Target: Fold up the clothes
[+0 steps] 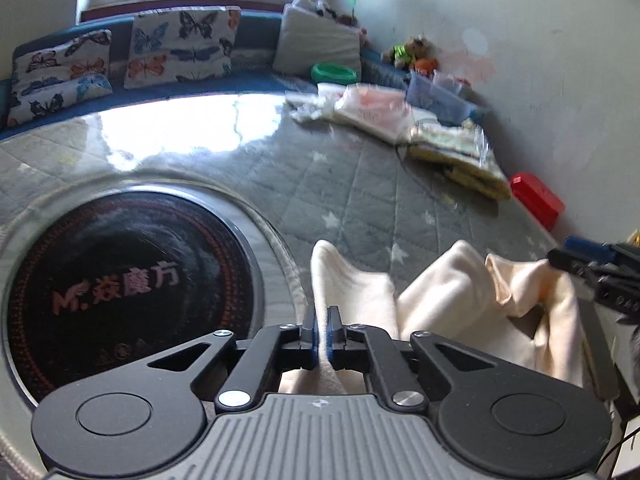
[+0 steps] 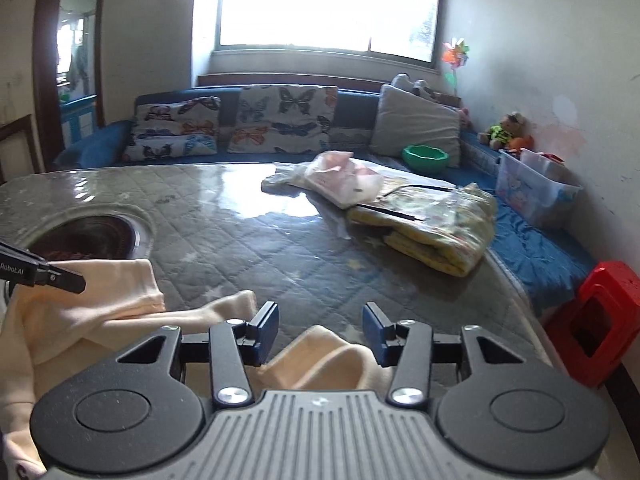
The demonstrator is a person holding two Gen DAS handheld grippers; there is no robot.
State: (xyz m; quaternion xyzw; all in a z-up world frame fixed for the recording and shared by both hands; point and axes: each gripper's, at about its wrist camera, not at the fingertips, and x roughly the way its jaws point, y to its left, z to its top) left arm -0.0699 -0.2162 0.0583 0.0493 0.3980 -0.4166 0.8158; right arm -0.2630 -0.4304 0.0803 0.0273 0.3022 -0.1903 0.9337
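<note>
Honestly barely started: left gripper [image 1: 322,334] pinches the crumpled cream garment [image 1: 460,292], right gripper [image 2: 320,330] gapes open over it, no folds yet.

The soft matt cream cloth garment [image 1: 460,292] lies on the grey quilted table [image 2: 280,240], glossy under clear film; the round black glass hob [image 1: 124,292] shines.
</note>
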